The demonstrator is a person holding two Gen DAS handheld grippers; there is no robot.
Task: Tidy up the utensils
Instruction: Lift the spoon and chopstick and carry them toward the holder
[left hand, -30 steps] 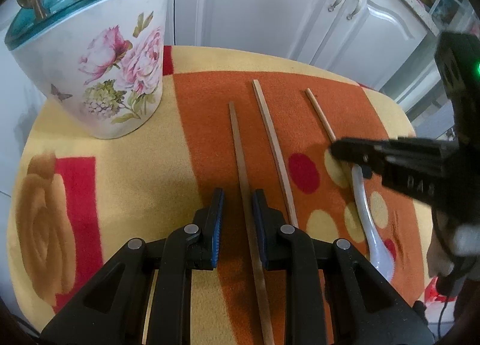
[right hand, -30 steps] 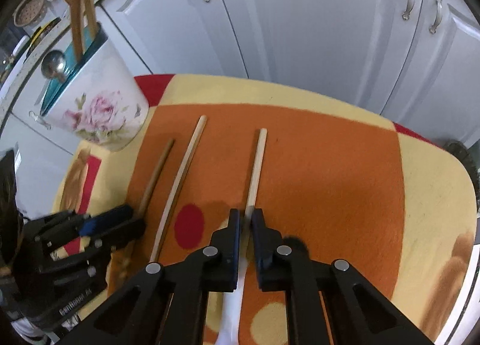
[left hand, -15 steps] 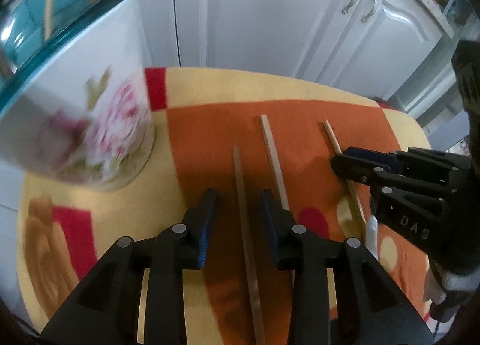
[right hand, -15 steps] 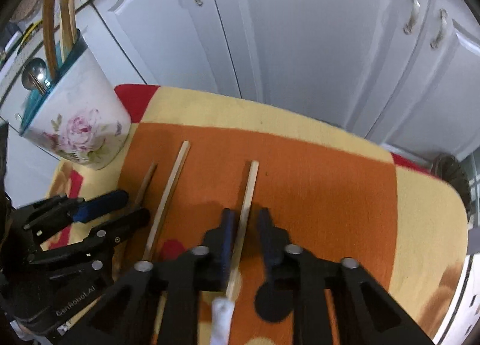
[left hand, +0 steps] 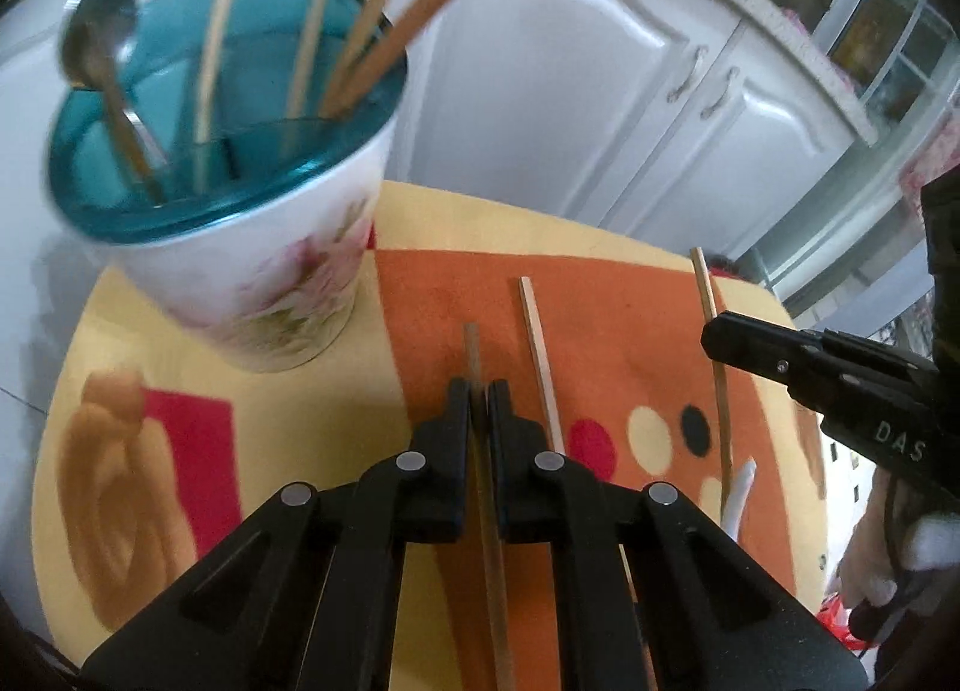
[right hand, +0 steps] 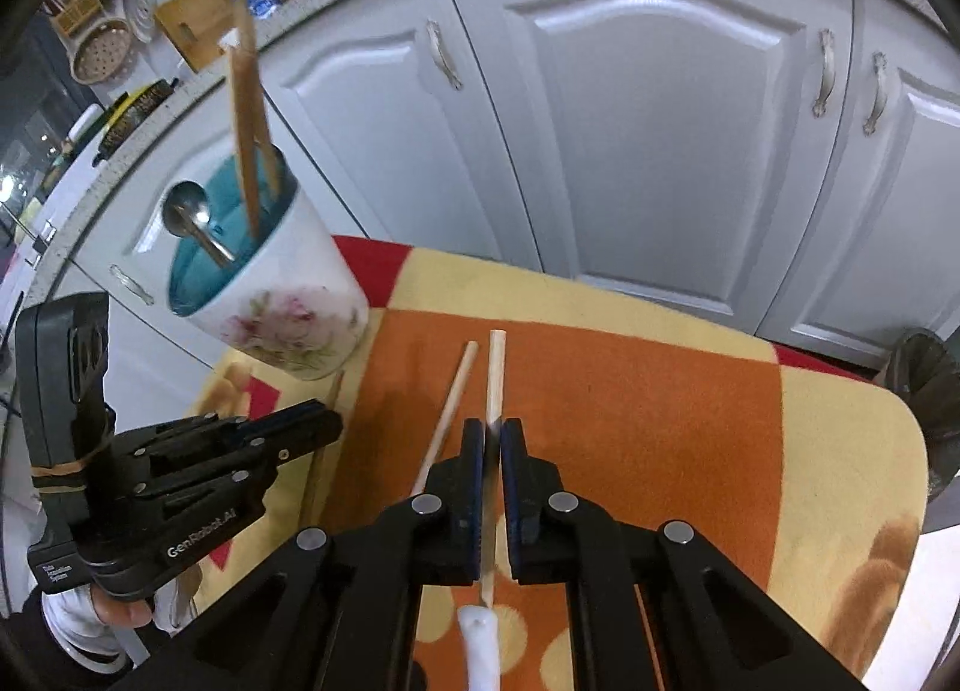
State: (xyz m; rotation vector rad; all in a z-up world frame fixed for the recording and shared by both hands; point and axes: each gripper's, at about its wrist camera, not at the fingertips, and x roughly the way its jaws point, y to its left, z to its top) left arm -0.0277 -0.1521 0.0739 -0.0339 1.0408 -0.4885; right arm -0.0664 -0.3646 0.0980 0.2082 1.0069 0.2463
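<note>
Clamping down now: the left tongs (left hand: 479, 391) are pressed together on a dark brown chopstick (left hand: 472, 352), whose tip pokes out just ahead of them over the orange patch of the cloth (left hand: 606, 319). Just to their right lies a pale chopstick (left hand: 540, 358), flat on the cloth, untouched. Over on the right wrist view, the right tongs (right hand: 492, 433) are squeezed onto a light chopstick (right hand: 495, 373), its end jutting forward past the blue pads (right hand: 474, 472). Behind those tongs, close to the camera, a white spoon (right hand: 480, 640) shows under the same stick; whether the two touch, I cannot tell. The pale chopstick runs just left of the right tongs, angled toward the gripped one. Farther ahead and to the left of both tongs stands the floral utensil holder (left hand: 270, 283) with its teal rim, already carrying several chopsticks (left hand: 384, 0) and a metal spoon (left hand: 99, 48). Beyond everything, white cabinet doors (right hand: 648, 150) close off the back.
</note>
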